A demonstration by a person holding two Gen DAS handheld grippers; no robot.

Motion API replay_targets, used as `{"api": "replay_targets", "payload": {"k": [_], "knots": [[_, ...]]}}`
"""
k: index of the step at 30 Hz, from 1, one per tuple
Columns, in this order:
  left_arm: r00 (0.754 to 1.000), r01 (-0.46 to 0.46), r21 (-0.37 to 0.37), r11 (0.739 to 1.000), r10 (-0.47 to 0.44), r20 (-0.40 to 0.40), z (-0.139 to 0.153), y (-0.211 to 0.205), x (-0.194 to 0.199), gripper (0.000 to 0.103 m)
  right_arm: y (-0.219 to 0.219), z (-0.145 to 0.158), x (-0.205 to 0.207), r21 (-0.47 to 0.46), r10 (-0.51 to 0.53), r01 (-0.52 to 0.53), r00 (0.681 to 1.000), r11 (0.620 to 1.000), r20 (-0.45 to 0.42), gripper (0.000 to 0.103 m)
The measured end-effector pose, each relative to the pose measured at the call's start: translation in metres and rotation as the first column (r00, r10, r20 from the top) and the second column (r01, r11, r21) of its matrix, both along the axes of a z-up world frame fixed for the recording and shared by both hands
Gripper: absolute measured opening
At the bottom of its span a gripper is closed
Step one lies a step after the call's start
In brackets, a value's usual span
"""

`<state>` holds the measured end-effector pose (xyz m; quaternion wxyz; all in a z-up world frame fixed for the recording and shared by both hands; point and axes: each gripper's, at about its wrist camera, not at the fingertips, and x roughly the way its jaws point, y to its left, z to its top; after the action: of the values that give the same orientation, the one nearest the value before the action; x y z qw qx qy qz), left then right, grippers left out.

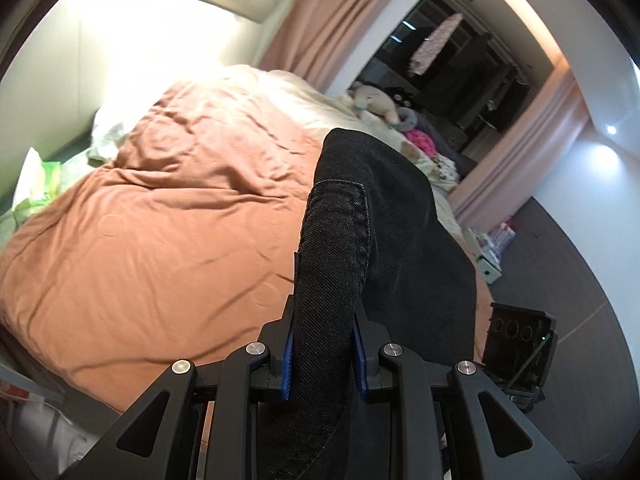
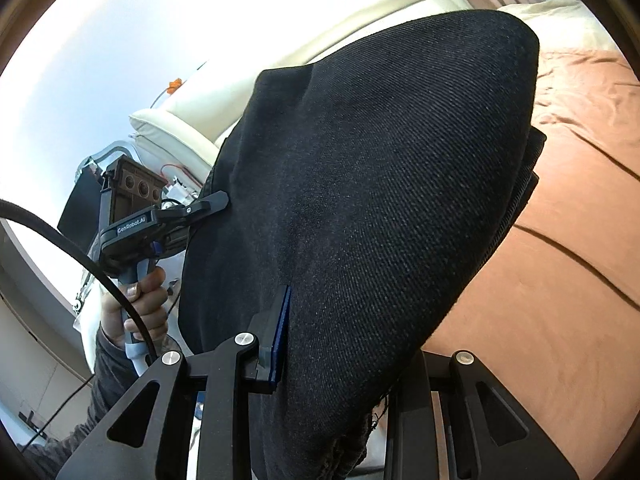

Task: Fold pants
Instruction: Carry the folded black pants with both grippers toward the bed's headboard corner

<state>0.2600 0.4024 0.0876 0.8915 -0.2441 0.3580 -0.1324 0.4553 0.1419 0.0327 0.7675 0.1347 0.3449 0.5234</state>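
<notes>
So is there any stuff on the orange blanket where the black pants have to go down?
Nothing visible. Both grippers, left and right, are clamped on the black pants, held above the orange blanket. That patch is bare. The plush toys and clothes pile sit at the far edge, out of the way.

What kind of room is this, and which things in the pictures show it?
Most likely a bedroom in a home. A wide bed with a rumpled orange duvet fills the view, soft toys lie at its far side, and pink curtains hang beside a dark window.
</notes>
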Motion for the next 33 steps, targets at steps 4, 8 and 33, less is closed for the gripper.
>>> {"api": "replay_targets", "payload": {"k": [4,8,33], "knots": [[0.998,-0.043,0.021,0.999,0.044,-0.036,-0.003,0.029,0.016,0.023,0.032,-0.004,0.017,0.005,0.029,-0.029,1.0,1.0,-0.01,0.024],[0.994,-0.081,0.065,0.995,0.085,-0.066,-0.005,0.052,0.031,0.023,0.059,-0.012,0.033,0.003,0.039,-0.039,0.999,0.999,-0.019,0.024],[0.946,-0.166,0.26,0.951,0.228,-0.232,-0.083,0.174,0.127,0.024,0.144,-0.072,0.091,0.003,0.078,-0.078,0.987,0.997,-0.139,0.024]]}}
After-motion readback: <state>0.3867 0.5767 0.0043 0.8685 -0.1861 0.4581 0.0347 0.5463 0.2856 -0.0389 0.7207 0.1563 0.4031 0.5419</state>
